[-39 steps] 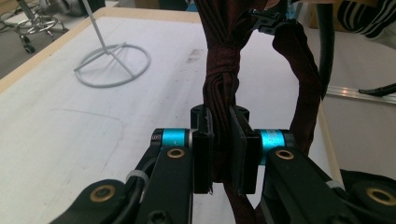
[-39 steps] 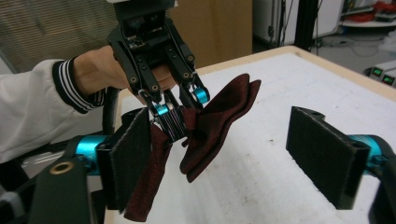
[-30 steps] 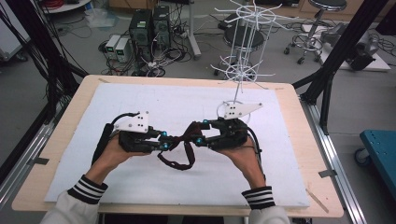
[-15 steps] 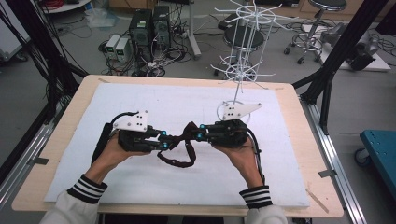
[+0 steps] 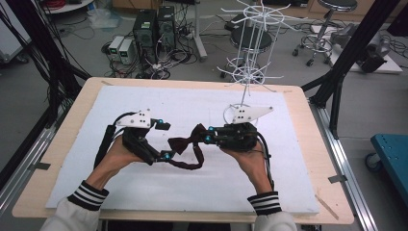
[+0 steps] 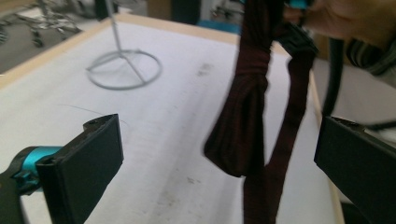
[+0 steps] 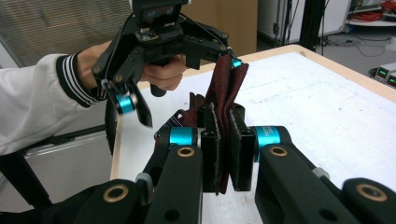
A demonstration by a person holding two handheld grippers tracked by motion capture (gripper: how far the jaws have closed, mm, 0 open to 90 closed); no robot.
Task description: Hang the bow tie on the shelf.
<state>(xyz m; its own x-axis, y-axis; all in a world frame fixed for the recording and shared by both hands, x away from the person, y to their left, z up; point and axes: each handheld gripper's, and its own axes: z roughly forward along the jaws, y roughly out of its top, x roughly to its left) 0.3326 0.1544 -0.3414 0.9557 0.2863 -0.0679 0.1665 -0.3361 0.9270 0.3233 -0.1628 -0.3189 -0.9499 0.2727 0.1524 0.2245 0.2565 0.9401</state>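
I am clamping the right gripper (image 7: 223, 154) on one wing of the dark maroon bow tie (image 5: 185, 143), its pads pressing the cloth flat between them, while the left gripper (image 5: 165, 140) is standing wide apart; its jaws have just been opening, and the tie is hanging loose in the gap between them without either pad touching it. I am holding both hands low over the white mat (image 5: 202, 103), the tie strung in the air between the two tools with its strap (image 5: 185, 164) drooping toward the mat. To do this handover well, I judge I should be keeping the right grip firm and level, letting the cloth settle, then bringing the left pads onto the knot or the free wing squarely rather than catching the thin strap. The tie is looking like soft ribbed fabric, pinched at the middle, limp and likely to twist. The white wire rack (image 5: 248, 77) is standing at the far edge, well apart.
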